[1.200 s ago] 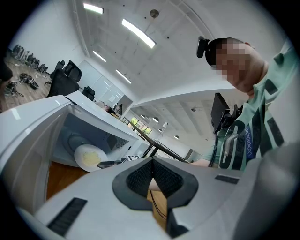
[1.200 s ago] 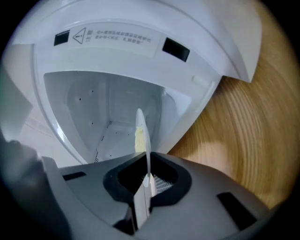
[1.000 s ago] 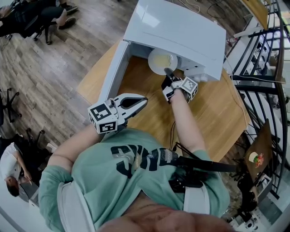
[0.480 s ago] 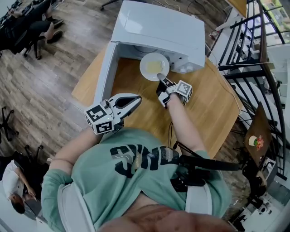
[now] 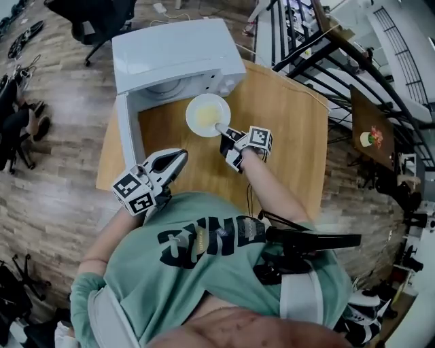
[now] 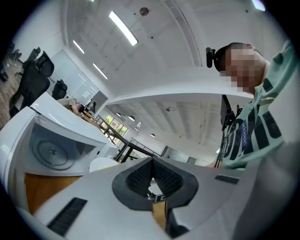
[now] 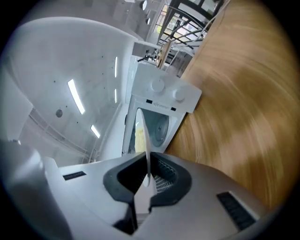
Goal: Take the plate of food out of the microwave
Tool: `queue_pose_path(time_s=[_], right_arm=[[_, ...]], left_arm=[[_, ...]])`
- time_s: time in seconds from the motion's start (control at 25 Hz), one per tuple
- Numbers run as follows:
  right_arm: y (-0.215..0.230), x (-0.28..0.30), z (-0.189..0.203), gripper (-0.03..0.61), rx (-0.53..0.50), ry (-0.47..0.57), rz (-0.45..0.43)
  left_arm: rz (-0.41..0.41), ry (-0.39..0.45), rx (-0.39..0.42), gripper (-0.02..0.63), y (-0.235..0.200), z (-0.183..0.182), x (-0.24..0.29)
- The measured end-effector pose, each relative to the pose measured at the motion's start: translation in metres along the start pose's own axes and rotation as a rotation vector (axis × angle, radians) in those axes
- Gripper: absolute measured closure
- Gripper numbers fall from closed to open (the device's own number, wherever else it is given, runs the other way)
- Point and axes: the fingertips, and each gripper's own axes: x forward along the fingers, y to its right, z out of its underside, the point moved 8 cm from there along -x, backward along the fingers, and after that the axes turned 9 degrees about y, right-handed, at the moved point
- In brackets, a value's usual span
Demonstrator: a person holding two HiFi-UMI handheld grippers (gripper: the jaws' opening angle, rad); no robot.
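The white plate (image 5: 206, 113) with yellowish food hovers over the wooden table (image 5: 285, 129), just in front of the white microwave (image 5: 173, 51). My right gripper (image 5: 221, 130) is shut on the plate's near rim. In the right gripper view the plate (image 7: 146, 140) shows edge-on, pinched between the pads (image 7: 161, 180), with the microwave (image 7: 161, 110) behind it. The microwave door (image 5: 128, 132) stands open at the left. My left gripper (image 5: 178, 159) is held near my chest, shut and empty; the left gripper view shows its jaws together (image 6: 151, 165) and the microwave cavity (image 6: 51, 150) empty.
The table ends close to the microwave at the left and at my body in front. Black metal railings (image 5: 319, 47) run along the right. An office chair (image 5: 95, 20) stands behind the microwave on the wood-plank floor.
The right gripper has drawn the plate out of the microwave's opening and toward me over the table. The left gripper has stayed near my chest. The head view has swung.
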Motion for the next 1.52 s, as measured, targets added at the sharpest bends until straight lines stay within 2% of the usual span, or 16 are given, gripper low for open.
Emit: queue_pose_path(time_s=[0.24,0.44,0.56,0.68,0.8,0.92,1.2,1.4,1.52], right_arm=[[-0.003,-0.074,-0.019,0.554,0.018,0.153,-0.009],[0.018,-0.142,-0.054,0.554,0.034,0.225,-0.019],[0.033,-0.180,-0.086,0.554,0.030,0.219,-0.050],[0.048,-0.214,-0.122,0.554,0.004,0.170,-0.072],[0.064,-0.249,-0.153,0.554,-0.019,0.126,-0.083],[0.079,-0.275,-0.178,0.554,-0.019,0.113,-0.083],[0.096,-0.305,-0.193,0.554,0.014,0.158,-0.077],[0.082,-0.305,-0.183,0.554,0.016,0.226,-0.052],[0.077,-0.308,-0.174,0.554,0.001,0.268,-0.026]], left_arm=[[0.032,-0.016,-0.031,0.620,0.006,0.005,0.005],[0.034,-0.029,0.032,0.620,0.037,0.018,0.038],[-0.020,-0.012,0.084,0.620,0.062,0.034,0.063],[-0.120,0.019,0.123,0.620,0.090,0.065,0.088],[-0.188,0.044,0.127,0.620,0.118,0.100,0.112],[-0.212,0.035,0.126,0.620,0.139,0.122,0.138],[-0.207,0.013,0.138,0.620,0.145,0.123,0.165],[-0.131,0.003,0.139,0.620,0.122,0.109,0.165],[-0.074,-0.017,0.092,0.620,0.098,0.106,0.162]])
